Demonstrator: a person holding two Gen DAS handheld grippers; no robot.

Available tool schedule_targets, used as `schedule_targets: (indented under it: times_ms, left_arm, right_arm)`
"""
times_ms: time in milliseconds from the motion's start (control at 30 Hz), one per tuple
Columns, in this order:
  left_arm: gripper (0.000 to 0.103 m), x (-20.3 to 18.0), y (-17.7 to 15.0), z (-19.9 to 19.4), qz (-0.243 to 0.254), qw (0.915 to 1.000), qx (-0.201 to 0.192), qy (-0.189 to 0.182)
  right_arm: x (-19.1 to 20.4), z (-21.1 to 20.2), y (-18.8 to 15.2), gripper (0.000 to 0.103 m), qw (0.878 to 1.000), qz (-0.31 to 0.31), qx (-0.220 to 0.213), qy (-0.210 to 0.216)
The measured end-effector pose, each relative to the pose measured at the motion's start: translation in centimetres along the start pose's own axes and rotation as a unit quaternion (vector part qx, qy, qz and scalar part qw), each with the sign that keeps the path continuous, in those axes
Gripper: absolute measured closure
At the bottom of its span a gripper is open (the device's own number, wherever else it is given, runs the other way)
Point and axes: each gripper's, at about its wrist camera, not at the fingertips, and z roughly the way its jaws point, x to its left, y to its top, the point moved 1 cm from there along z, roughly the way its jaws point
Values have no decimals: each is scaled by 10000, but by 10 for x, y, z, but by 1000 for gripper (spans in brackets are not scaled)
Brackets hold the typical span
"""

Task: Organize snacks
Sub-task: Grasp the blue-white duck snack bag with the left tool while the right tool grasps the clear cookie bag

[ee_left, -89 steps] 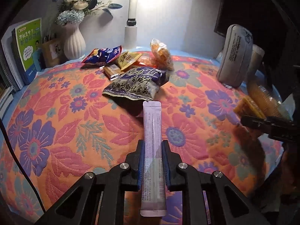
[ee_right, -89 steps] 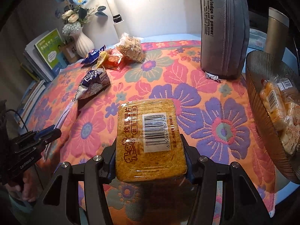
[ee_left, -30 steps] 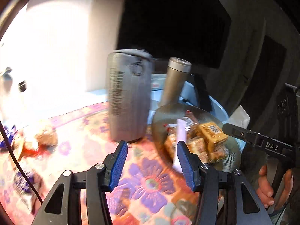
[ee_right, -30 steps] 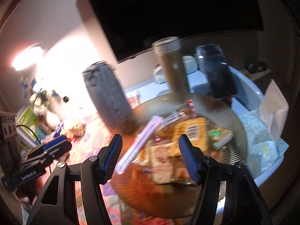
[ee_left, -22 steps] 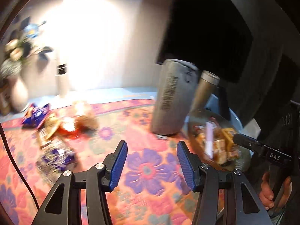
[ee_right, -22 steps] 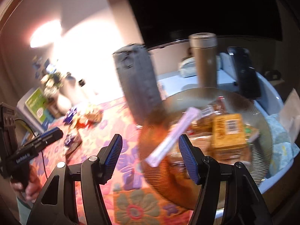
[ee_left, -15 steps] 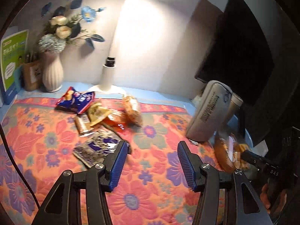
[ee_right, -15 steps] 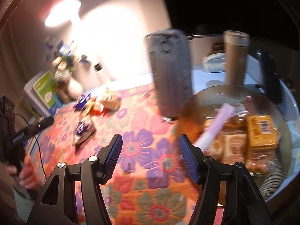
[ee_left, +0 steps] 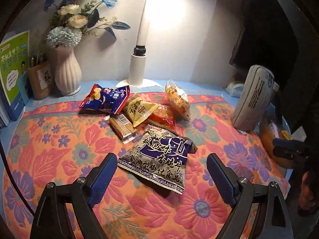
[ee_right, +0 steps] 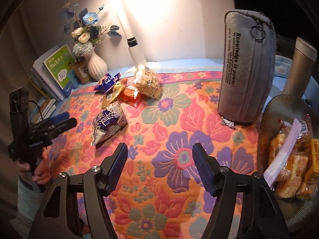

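Observation:
A purple-blue snack bag (ee_left: 159,159) lies flat on the floral cloth (ee_left: 59,159). My left gripper (ee_left: 161,162) hovers over its near end, jaws opening wide, pads clear of it. Behind it sits a pile: a blue crisp bag (ee_left: 105,99), a yellow packet (ee_left: 139,109), a red packet (ee_left: 162,115), a biscuit pack (ee_left: 121,127) and a clear cracker bag (ee_left: 177,99). My right gripper (ee_right: 160,149) hangs over bare cloth, jaws opening, nothing between them. At the right, the ribbed bowl (ee_right: 279,107) holds wrapped cakes and a lilac stick (ee_right: 283,151).
A grey pencil case (ee_right: 247,69) stands upright beside the bowl, with a metal flask (ee_right: 301,67) behind it. A lamp base (ee_left: 137,69), a white vase (ee_left: 66,75) and books (ee_left: 12,69) line the back wall. A hand (ee_right: 39,171) grips the left tool.
Both grippers swung left, away from the bowl and over the cloth toward the snack pile. The left jaws spread much wider. The lilac stick and the yellow cake now lie in the bowl.

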Motion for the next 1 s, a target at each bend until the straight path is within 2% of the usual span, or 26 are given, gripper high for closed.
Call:
schedule_targets:
  times_ms: [67,167,233,267,367,433,533,667,767,933,1000]
  left_arm:
    - [14,-3,0,14,188,9997,142,57]
    - [13,-5,2,37,419,9984,324,186]
    - [13,-6,4,51,461,9978,399,253]
    - [13,-7,5,56,461,9977,438,249]
    - [13,-6,5,70,431,9979,464,116]
    - [8,-4,4,76,347,9985,412,-27]
    - [5,-1,1,81,219,9991,328,-163]
    - [5,5,1,82,36,9989,320,-338]
    - [5,10,0,81,-88,9982,326,-504]
    - [5,12,0,81,-112,9958,417,-808]
    - [5,11,0,81,-91,9956,420,-838]
  right_arm:
    - [5,9,7,36,10000,-8,75,49]
    - [8,26,21,35,9991,106,207,350]
    - [7,37,31,27,9973,280,238,629]
    - [5,43,37,24,9960,393,230,774]
    - [-1,64,57,23,9902,728,229,1173]
    - [-5,82,70,23,9862,923,243,1349]
    - [-10,112,89,23,9837,1053,337,1416]
    - [-17,146,112,23,9813,1298,350,1380]
    - [-17,167,128,23,9856,1237,287,1114]
    - [-11,204,139,23,9855,1158,442,1156]
    - [-11,219,135,21,9823,1216,521,1327]
